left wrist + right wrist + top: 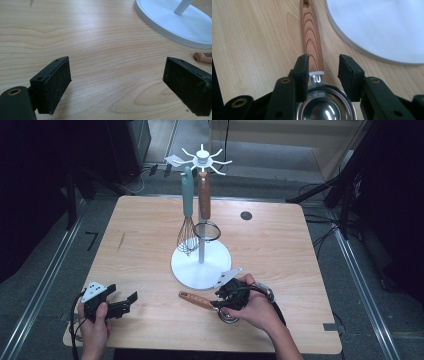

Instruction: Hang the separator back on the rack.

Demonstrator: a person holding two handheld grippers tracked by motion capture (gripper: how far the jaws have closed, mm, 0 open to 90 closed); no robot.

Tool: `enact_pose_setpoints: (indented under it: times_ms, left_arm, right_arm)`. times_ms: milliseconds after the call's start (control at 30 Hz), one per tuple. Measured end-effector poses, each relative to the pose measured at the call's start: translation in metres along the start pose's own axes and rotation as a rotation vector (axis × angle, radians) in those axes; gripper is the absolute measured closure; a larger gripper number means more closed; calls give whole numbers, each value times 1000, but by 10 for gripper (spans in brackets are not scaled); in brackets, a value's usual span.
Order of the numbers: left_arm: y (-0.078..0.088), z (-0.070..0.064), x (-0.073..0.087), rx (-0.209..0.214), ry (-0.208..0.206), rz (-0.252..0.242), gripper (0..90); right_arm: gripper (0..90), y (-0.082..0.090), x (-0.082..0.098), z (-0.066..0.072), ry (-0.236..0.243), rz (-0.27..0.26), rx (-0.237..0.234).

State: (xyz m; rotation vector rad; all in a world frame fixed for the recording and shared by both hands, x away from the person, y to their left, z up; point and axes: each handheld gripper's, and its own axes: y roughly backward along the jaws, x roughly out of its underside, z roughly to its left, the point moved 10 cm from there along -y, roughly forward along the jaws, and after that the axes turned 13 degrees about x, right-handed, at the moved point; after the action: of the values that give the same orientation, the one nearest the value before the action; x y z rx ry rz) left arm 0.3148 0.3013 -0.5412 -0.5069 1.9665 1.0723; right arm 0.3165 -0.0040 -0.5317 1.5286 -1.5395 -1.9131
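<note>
A wooden-handled metal utensil (196,300) lies flat on the table in front of the white rack's round base (200,265). My right gripper (222,301) is down over it, open. In the right gripper view its jaws (323,67) straddle the neck where the wooden handle (310,37) meets the perforated steel bowl (324,107); there is a gap on the right side. My left gripper (125,302) rests at the table's front left, wide open (116,75) with bare wood between its pads.
On the rack's top hooks (202,157) hang a teal-handled whisk (187,227) and a wooden-handled strainer (206,230). The rack base (175,22) lies ahead and right of the left gripper, with the handle's end (203,57) beside it. A dark round hole (245,215) marks the table's far right.
</note>
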Motion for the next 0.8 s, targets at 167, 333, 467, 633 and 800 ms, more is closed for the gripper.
enact_pose_setpoints:
  times_ms: [167, 333, 467, 633, 800]
  left_arm:
    - [-1, 0, 0, 1, -2, 4, 80]
    - [-1, -1, 1, 2, -3, 9, 80]
    - [-1, -1, 1, 4, -3, 9, 80]
    - [-1, -1, 1, 2, -7, 10, 80]
    - [-1, -1, 1, 6, -5, 12, 80]
  right_arm:
    - [648, -7, -1, 6, 21, 33, 0]
    - [642, -10, -1, 8, 38, 59, 1]
    - [636, -17, 2, 11, 70, 108, 5]
    - [650, -21, 3, 15, 76, 133, 9]
    - [655, -25, 1, 15, 96, 149, 28]
